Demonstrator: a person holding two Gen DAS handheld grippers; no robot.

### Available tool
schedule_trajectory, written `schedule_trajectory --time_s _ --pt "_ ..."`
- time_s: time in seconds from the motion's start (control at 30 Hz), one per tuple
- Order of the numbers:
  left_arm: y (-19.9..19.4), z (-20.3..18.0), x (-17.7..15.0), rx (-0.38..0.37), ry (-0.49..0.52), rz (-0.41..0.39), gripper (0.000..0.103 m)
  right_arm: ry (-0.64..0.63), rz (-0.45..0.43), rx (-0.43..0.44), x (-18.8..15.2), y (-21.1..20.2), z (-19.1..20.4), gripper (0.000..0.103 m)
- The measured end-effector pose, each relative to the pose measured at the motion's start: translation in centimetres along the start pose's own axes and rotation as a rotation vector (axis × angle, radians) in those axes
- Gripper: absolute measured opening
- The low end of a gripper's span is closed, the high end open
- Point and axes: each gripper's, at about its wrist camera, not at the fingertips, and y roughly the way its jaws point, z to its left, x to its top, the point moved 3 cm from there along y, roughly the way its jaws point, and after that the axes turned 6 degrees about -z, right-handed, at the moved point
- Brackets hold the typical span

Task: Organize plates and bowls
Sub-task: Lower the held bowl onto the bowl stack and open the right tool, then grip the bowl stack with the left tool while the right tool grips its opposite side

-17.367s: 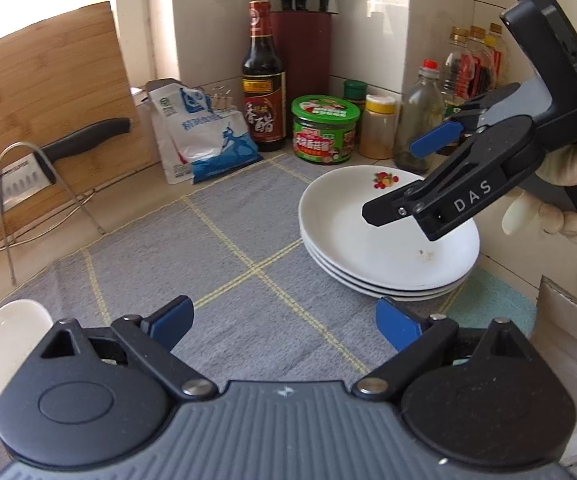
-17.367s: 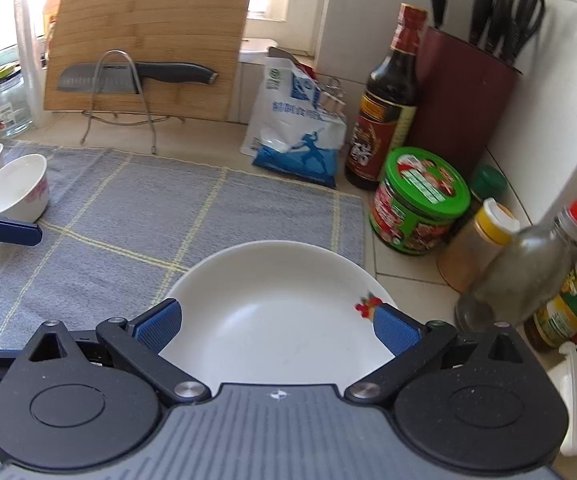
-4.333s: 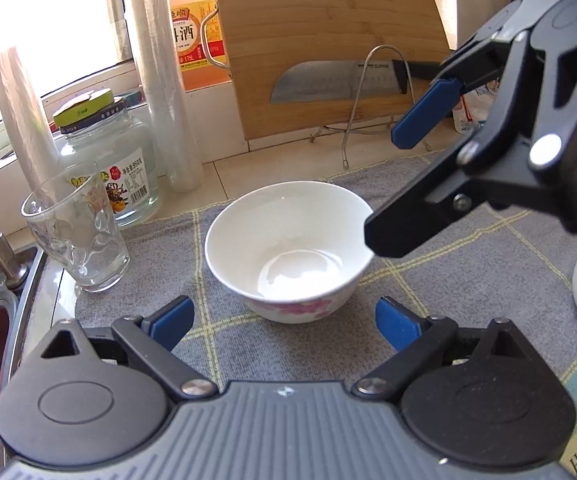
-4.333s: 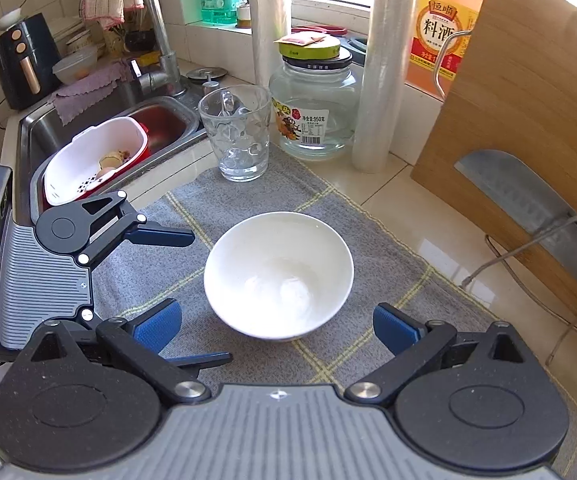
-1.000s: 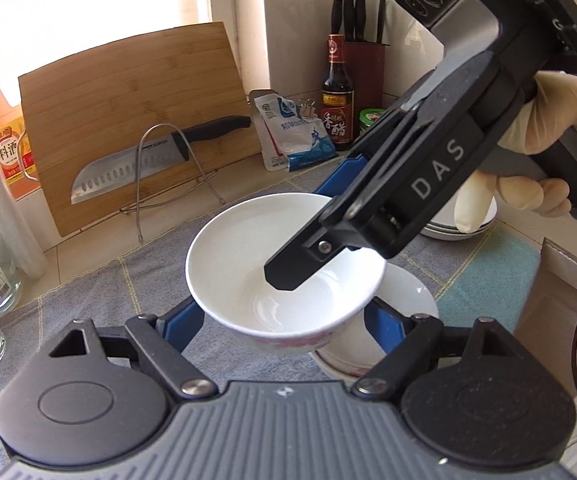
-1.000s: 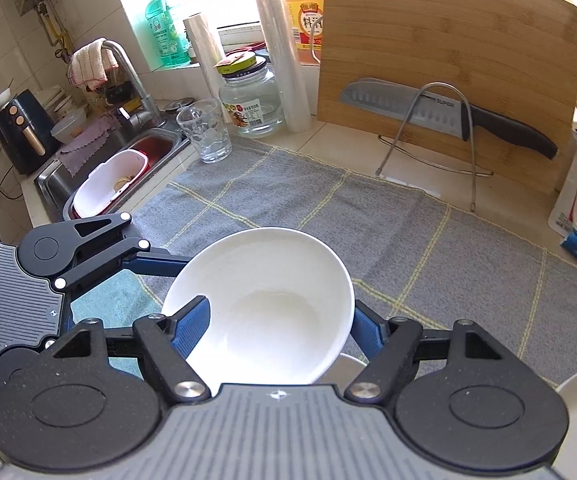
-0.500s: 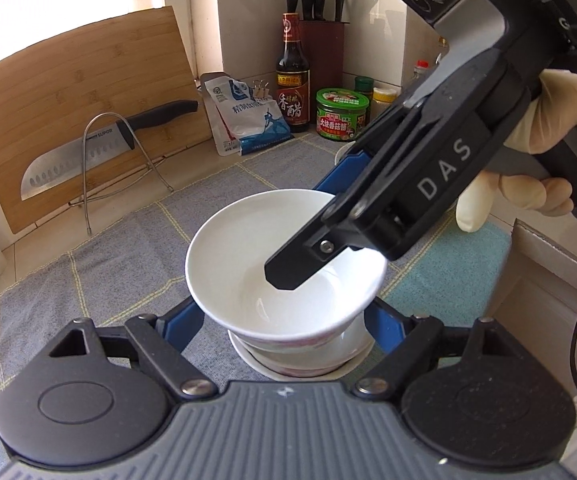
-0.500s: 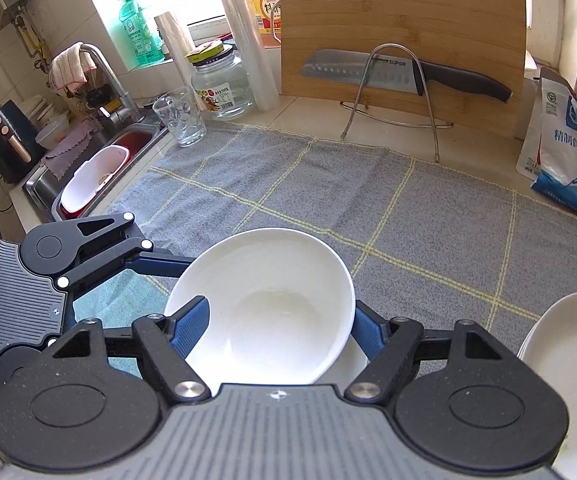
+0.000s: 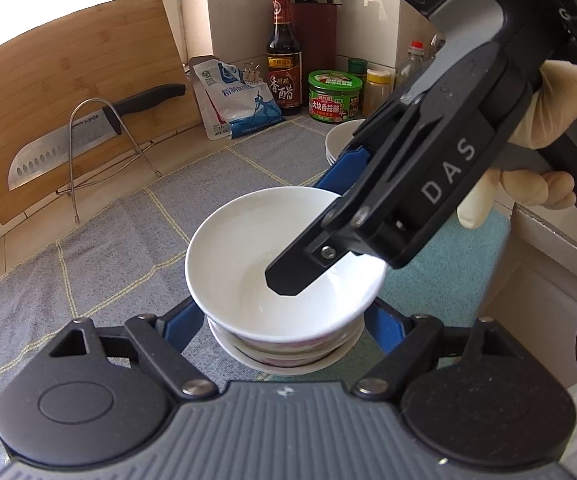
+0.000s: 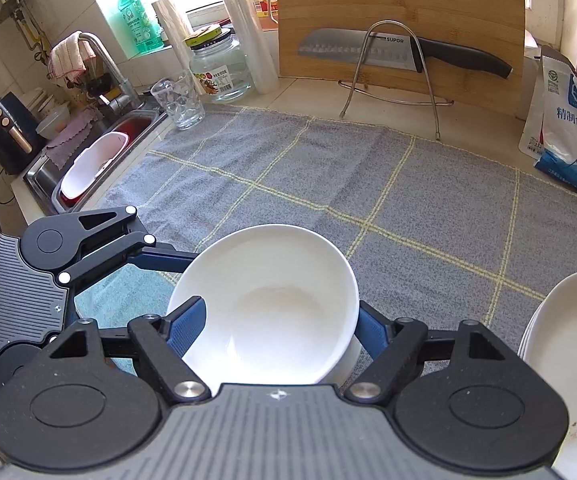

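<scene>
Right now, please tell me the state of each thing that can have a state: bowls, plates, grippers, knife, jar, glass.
Top bowl: upright, nested on the bowl stack.
Left gripper: shut on top bowl.
Right gripper: jaws opening, top bowl between them.
Plates: stacked.
Knife: resting on its wire stand.
Glass jar: lid on.
Drinking glass: upright, looks empty.
</scene>
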Motion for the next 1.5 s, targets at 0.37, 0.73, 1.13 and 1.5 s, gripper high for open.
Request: schedule_trajectory --time_s 0.37,0.73,1.13,1.5 --pt "0.8 0.2 -0.5 -0.011 0.002 0.015 0.088 -0.010 -0.002 -0.010 -0.6 0.7 -0.2 0.085" --pt "0.1 0.2 -1.2 -0.006 0.004 0.025 0.095 -0.129 -0.043 -0.015 -1.6 -0.5 0.4 0.103" --pt "-0.3 0.0 -3.0 0.036 0.014 0.024 0.096 -0.412 0.008 -0.033 -5.4 -1.3 1.3 0.103" --pt "0.8 -1.1 -3.6 0.148 -0.028 0.045 0.096 -0.541 0.039 -0.024 -6.9 0.1 -0.4 0.103"
